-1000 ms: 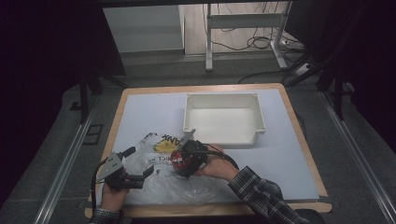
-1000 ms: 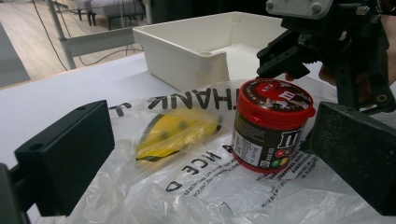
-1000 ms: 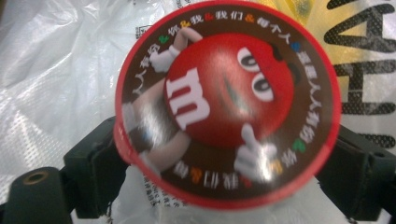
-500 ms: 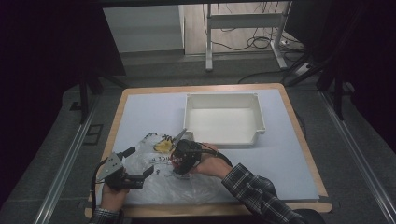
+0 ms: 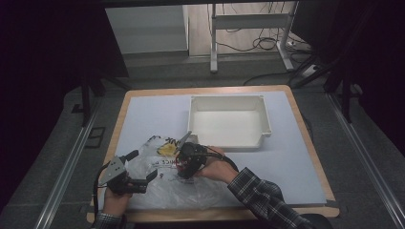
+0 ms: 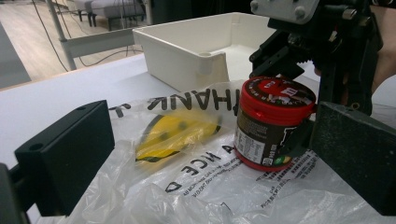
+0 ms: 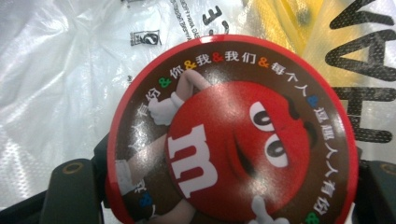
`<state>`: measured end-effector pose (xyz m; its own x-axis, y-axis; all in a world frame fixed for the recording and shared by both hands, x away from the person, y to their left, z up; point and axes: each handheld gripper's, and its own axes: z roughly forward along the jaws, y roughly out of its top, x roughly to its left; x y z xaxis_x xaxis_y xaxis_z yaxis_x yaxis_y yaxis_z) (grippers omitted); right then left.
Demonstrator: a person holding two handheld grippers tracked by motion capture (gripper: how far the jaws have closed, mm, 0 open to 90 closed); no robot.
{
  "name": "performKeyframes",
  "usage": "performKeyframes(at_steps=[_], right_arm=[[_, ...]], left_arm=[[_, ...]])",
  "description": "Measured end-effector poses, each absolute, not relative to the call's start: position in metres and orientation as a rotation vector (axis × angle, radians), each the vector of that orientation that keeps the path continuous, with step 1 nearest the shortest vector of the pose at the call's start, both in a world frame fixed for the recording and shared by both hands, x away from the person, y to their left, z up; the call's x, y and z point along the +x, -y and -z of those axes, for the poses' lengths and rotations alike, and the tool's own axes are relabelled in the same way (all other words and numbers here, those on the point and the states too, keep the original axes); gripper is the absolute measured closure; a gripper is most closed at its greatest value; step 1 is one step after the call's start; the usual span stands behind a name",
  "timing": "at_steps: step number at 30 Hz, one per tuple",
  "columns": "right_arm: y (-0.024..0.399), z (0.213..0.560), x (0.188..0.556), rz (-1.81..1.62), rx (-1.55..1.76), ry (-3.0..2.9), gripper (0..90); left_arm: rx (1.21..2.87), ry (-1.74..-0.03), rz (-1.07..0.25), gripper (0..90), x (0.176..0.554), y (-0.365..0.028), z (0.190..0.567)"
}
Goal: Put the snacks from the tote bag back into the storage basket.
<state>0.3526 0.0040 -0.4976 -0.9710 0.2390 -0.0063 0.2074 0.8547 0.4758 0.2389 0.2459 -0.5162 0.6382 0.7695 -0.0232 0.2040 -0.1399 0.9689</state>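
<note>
Candy tub (image 6: 271, 123): upright, red-lidded, on the plastic bag (image 5: 162, 183), lower centre of the high view. Right gripper (image 5: 187, 160): above it, jaws just closed onto its sides. Left gripper (image 5: 141, 179): lower left, jaws apart, empty. White bin (image 5: 229, 121): just above-right, open-topped, bare table between.

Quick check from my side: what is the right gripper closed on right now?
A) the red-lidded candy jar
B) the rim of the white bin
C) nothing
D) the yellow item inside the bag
A: the right gripper has its jaws on either side of the red-lidded candy jar, which stands on the plastic bag.
</note>
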Motion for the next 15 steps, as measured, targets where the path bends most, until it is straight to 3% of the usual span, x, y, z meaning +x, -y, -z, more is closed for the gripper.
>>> performKeyframes(at_steps=[15], right_arm=[[-0.001, 0.482, 0.346, -0.773, 0.315, -2.953, 25.9]], left_arm=[[1.679, -0.805, -0.594, 0.0, 0.239, -0.245, 0.516]])
